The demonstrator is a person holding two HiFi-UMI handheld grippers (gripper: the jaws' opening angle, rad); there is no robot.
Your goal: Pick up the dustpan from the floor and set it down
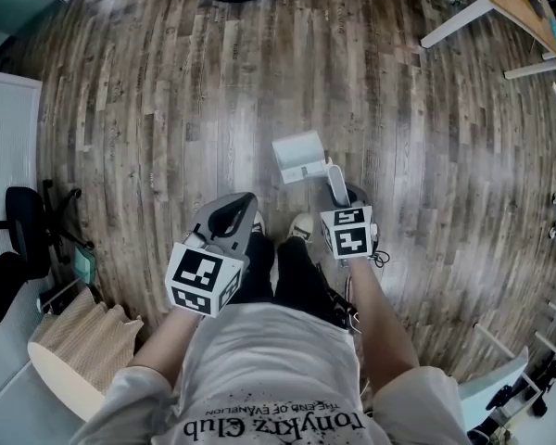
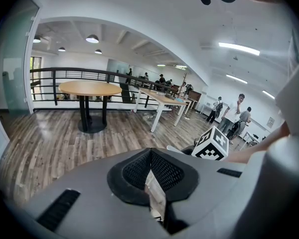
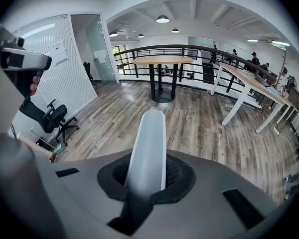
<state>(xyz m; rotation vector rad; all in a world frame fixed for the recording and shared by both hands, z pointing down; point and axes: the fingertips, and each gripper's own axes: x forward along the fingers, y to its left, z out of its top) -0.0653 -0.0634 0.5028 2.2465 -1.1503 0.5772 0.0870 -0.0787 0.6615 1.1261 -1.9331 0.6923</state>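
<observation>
Two claws are out. The right claw (image 1: 338, 191) grips the white dustpan (image 1: 299, 156) by its handle, just ahead of the person's shoes (image 1: 301, 225). The left claw (image 1: 233, 209), beside the shoes, is pinched closed.

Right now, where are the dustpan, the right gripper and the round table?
dustpan (image 1: 299, 156): head view, on its white pan.
right gripper (image 3: 148, 176): right gripper view, between its jaws, on the gripped handle.
round table (image 3: 162, 59): right gripper view, on its wooden top.
</observation>
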